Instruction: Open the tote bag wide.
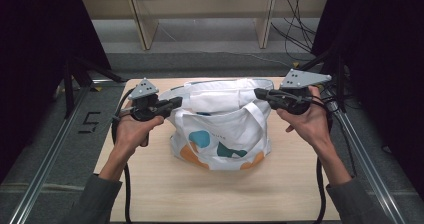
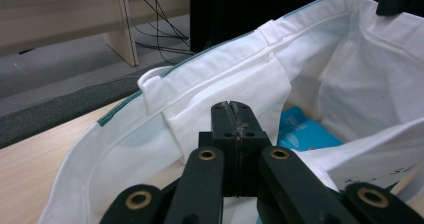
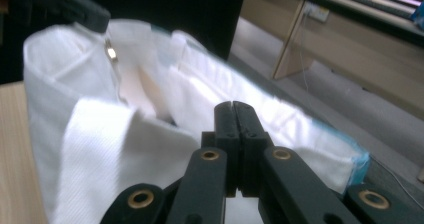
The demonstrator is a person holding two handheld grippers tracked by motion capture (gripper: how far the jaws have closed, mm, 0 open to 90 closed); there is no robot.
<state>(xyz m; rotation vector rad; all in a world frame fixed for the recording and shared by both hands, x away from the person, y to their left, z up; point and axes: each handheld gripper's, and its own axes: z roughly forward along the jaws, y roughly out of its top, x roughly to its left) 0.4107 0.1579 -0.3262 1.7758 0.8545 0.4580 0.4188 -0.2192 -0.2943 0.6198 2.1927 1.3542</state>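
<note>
A white tote bag with teal and orange shapes stands on the wooden table, its mouth open upward. My left gripper is level at the bag's left end, jaws shut, tips at the rim. In the left gripper view its tips hang over the bag's open mouth, with a blue packet inside. At the bag's right end my right gripper is shut too. In the right gripper view its tips sit over the white rim. I see no fabric pinched between either pair of jaws.
Metal frame rails run along both sides of the table. Beyond the far edge are light wooden furniture legs and loose cables on the grey floor. A black marking lies on the floor at the left.
</note>
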